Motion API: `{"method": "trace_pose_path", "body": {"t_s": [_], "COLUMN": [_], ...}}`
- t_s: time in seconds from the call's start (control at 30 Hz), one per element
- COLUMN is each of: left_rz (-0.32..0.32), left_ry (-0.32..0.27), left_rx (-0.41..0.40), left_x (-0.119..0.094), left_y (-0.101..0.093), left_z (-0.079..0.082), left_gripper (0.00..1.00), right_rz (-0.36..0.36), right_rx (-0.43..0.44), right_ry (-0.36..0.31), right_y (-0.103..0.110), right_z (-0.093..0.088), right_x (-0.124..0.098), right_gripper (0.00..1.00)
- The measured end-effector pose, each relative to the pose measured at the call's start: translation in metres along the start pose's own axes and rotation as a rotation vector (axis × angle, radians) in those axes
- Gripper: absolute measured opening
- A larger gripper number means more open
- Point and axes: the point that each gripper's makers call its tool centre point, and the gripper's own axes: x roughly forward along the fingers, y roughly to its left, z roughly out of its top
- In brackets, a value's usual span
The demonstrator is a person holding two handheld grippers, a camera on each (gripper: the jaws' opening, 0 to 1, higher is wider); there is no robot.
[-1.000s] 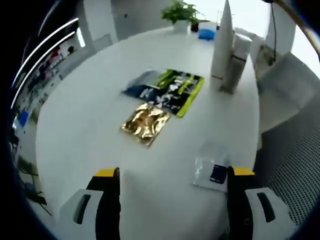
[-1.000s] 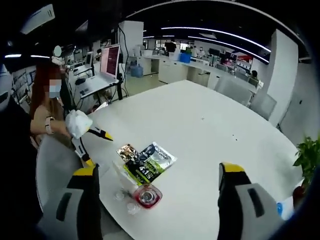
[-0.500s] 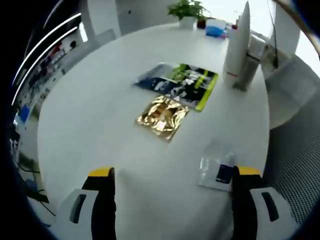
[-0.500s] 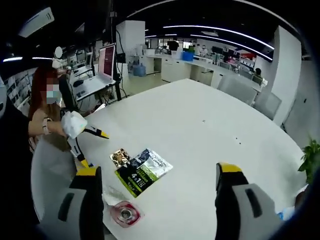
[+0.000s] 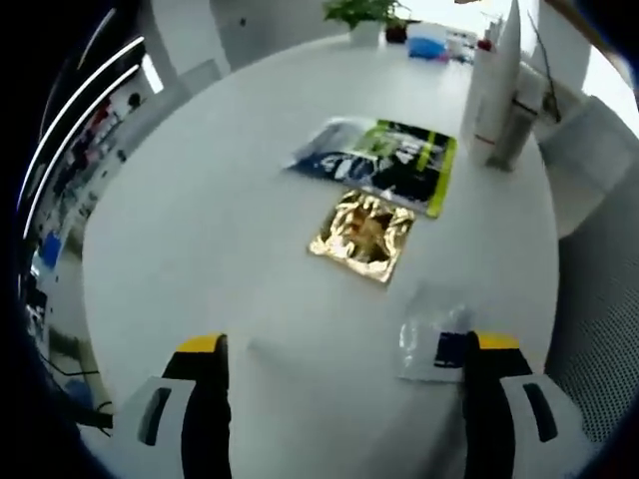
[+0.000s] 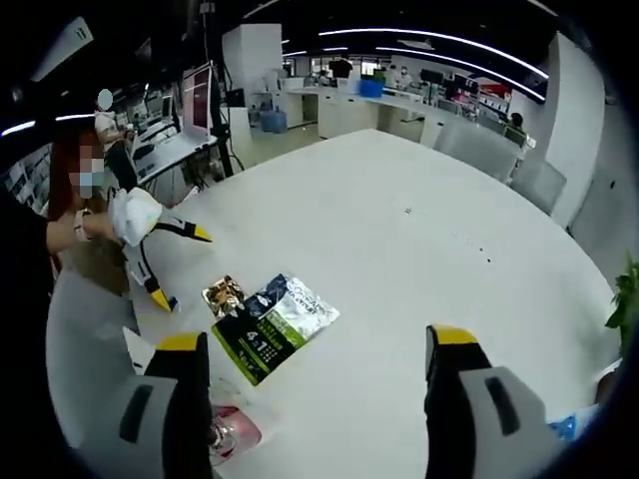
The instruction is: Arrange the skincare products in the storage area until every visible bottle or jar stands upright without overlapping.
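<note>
Left tongs (image 5: 339, 349) wide, empty, hovering above the white surface (image 5: 220, 220); just off their right jaw lies a small clear packet (image 5: 431, 344). Beyond the packet is a gold sachet (image 5: 361, 235), flat, and just past that a green-black pouch (image 5: 384, 165), corner of the sachet close to or touching it, can't tell. Past the pouch, near the far edge, a tall white bottle (image 5: 496, 85) stands upright with a shorter tube (image 5: 521, 118) right beside it. Right tongs (image 6: 315, 354) also wide, holding nothing; the pouch shows between them, and a pink-lidded jar (image 6: 235, 434) sits beside their left jaw, nearer than the pouch. Looks like an approach step, nothing picked yet. Likely next: lower one pair onto a flat-lying item and close.
</note>
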Motion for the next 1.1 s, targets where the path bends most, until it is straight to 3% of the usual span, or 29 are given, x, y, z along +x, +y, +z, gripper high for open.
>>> {"method": "trace_pose_path", "body": {"t_s": [0.27, 0.67, 1.03, 1.1], "left_rz": [0.008, 0.033, 0.032, 0.022], "left_ry": [0.018, 0.052, 0.079, 0.074], "left_rx": [0.015, 0.045, 0.073, 0.043], "left_x": [-0.002, -0.004, -0.005, -0.006], "left_y": [0.015, 0.041, 0.052, 0.052], "left_z": [-0.001, -0.001, 0.000, 0.002], "left_gripper": [0.94, 0.90, 0.84, 0.84], "right_rz": [0.020, 0.063, 0.093, 0.098], "right_rx": [0.021, 0.037, 0.039, 0.043], "right_ry": [0.043, 0.087, 0.134, 0.144], "right_y": [0.001, 0.012, 0.014, 0.014], "right_z": [-0.014, -0.019, -0.032, -0.035], "right_x": [0.014, 0.036, 0.056, 0.060], "right_gripper": [0.88, 0.85, 0.85, 0.85]}}
